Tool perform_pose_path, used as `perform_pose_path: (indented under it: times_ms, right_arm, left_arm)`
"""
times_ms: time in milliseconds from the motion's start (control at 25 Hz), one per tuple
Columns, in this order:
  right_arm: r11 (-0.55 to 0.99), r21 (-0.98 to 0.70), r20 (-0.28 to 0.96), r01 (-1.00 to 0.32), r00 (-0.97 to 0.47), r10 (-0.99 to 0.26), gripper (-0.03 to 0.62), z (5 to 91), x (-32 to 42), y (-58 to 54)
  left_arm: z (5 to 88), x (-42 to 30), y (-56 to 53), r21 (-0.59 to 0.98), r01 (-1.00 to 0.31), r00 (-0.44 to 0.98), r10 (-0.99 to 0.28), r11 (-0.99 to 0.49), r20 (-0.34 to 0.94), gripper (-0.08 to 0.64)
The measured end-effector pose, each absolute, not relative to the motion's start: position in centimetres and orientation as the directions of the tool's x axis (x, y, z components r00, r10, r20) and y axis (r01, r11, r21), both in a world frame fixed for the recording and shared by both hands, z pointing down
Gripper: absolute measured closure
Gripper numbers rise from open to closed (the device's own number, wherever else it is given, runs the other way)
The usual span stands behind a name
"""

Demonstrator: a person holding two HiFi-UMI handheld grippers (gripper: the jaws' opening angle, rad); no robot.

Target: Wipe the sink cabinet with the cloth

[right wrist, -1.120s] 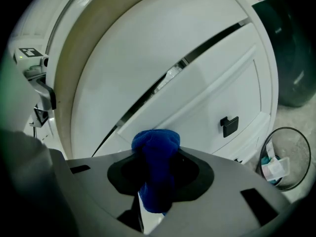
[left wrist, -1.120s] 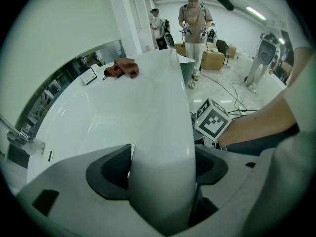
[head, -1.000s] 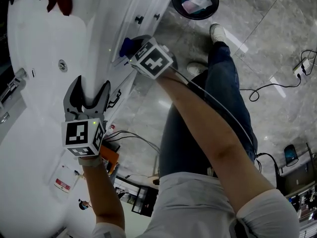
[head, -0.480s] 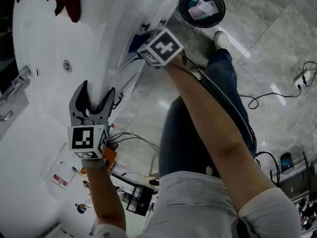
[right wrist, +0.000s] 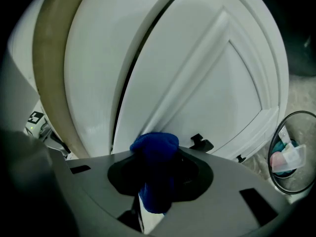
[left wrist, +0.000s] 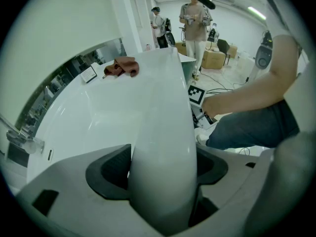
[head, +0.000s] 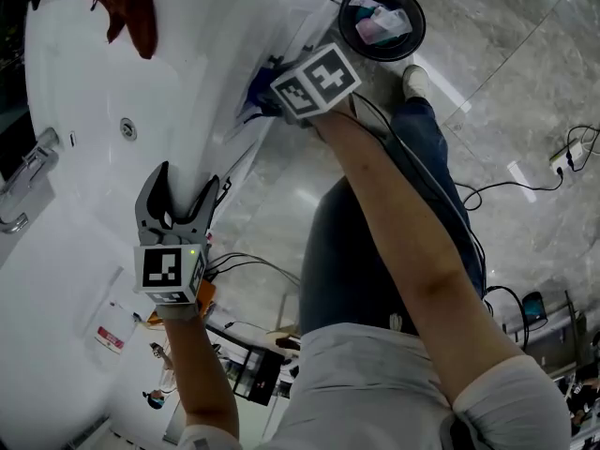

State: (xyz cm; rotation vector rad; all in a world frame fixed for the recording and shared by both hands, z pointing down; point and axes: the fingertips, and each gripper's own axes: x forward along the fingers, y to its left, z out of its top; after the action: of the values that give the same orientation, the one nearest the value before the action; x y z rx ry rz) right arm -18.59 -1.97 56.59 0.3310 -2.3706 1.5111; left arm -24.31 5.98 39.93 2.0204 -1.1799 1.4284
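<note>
My right gripper (head: 269,98) is shut on a bunched blue cloth (head: 257,88) and holds it against the white front of the sink cabinet (head: 295,26). In the right gripper view the blue cloth (right wrist: 154,154) fills the gap between the jaws, right in front of a panelled cabinet door (right wrist: 197,73) with small black handles (right wrist: 201,143). My left gripper (head: 176,187) stands open, its jaws astride the rounded edge of the white counter (head: 84,92). That counter edge (left wrist: 163,132) runs between both jaws of the left gripper (left wrist: 163,174).
A dark red cloth (head: 127,7) lies at the counter's far end. A faucet (head: 28,172) stands at the sink's left. A black waste bin (head: 380,19) sits on the marble floor by the cabinet. Cables (head: 506,172) trail on the floor. People (left wrist: 195,19) stand in the background.
My right gripper has carried the blue cloth farther along the cabinet front, toward the waste bin. The left gripper stays astride the counter edge, a little lower in the head view.
</note>
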Motion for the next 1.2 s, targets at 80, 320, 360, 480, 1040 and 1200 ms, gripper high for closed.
perform_pose_path:
  times_ms: [80, 320, 360, 480, 1040, 1200]
  right_arm:
    - [0.418, -0.833, 0.388, -0.362, -0.921, -0.022, 0.482, 56.5, -18.1, -2.4]
    - [0.364, -0.848, 0.391, -0.384, -0.918, -0.059, 0.483, 56.5, -15.7, -4.8]
    - [0.354, -0.851, 0.391, -0.388, -0.918, -0.067, 0.483, 56.6, -15.2, -5.4]
    - [0.339, -0.858, 0.390, -0.387, -0.919, -0.062, 0.483, 56.6, -14.5, -6.1]
    - [0.308, -0.824, 0.448, -0.476, -0.880, -0.160, 0.483, 58.0, -10.4, -10.6]
    - [0.298, -0.807, 0.482, -0.510, -0.860, -0.165, 0.483, 59.8, -10.2, -10.7]
  left_arm:
    - [40.0, -24.3, 6.0, -0.143, -0.813, 0.121, -0.404, -0.564, 0.907, 0.233]
    - [40.0, -24.2, 6.0, -0.143, -0.813, 0.117, -0.399, -0.564, 0.909, 0.232]
    - [40.0, -24.2, 6.0, -0.143, -0.813, 0.115, -0.397, -0.564, 0.910, 0.232]
    - [40.1, -24.3, 6.2, -0.143, -0.815, 0.106, -0.388, -0.562, 0.916, 0.230]
    - [40.4, -24.2, 6.0, -0.144, -0.819, 0.089, -0.370, -0.555, 0.925, 0.224]
    - [40.4, -24.2, 6.0, -0.144, -0.819, 0.084, -0.366, -0.555, 0.927, 0.224]
